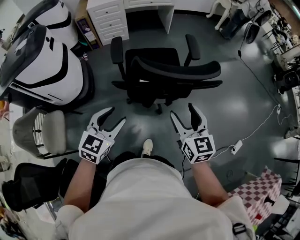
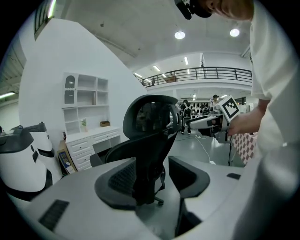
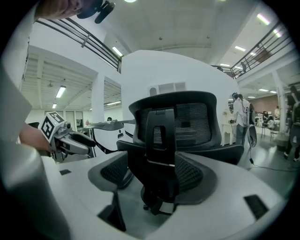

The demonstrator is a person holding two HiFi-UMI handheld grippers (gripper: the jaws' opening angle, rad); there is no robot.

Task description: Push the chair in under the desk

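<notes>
A black mesh office chair (image 1: pixel 159 75) stands on the grey floor in front of the knee opening of a white desk (image 1: pixel 150 4), its backrest turned toward me. My left gripper (image 1: pixel 117 115) is open and empty, a short way behind the chair's left side. My right gripper (image 1: pixel 182 109) is open too, just short of the backrest on the right. The left gripper view frames the chair (image 2: pixel 150 122) between open jaws, with the right gripper (image 2: pixel 206 123) beyond it. In the right gripper view the chair back (image 3: pixel 180 122) fills the gap without touching the pads.
A white drawer unit (image 1: pixel 108 18) flanks the desk opening on the left. A large white-and-black pod (image 1: pixel 42 61), a grey chair (image 1: pixel 42 131) and another black chair (image 1: pixel 28 187) crowd the left. A cable with a power strip (image 1: pixel 236 146) lies on the right.
</notes>
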